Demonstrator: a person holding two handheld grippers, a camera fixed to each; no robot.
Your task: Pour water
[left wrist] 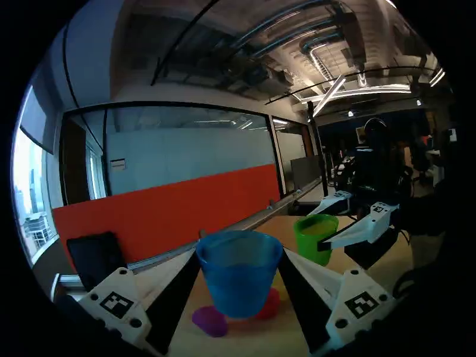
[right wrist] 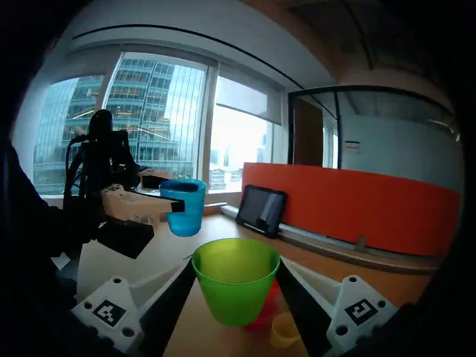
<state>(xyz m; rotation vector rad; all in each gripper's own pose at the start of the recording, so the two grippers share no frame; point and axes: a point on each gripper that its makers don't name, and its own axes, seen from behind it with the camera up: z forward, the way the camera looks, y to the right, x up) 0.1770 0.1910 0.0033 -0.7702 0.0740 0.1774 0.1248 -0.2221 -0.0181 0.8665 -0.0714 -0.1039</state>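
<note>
My left gripper (left wrist: 239, 279) is shut on a blue translucent cup (left wrist: 239, 271), held upright above the wooden table (left wrist: 369, 259). The right gripper view has that blue cup (right wrist: 183, 206) at the left, in the other gripper (right wrist: 176, 206). My right gripper (right wrist: 235, 285) is shut on a green cup (right wrist: 237, 285), also upright and lifted. Seen from the left gripper view, the green cup (left wrist: 315, 238) sits right of centre in the far gripper (left wrist: 322, 238). I cannot see water inside either cup.
Small cups lie on the table below: a purple one (left wrist: 210, 321) and a red one (left wrist: 269, 303), plus a red (right wrist: 266, 312) and a yellow one (right wrist: 284, 330). A dark tablet (right wrist: 260, 209) leans by the orange partition (right wrist: 357, 205). Windows stand behind.
</note>
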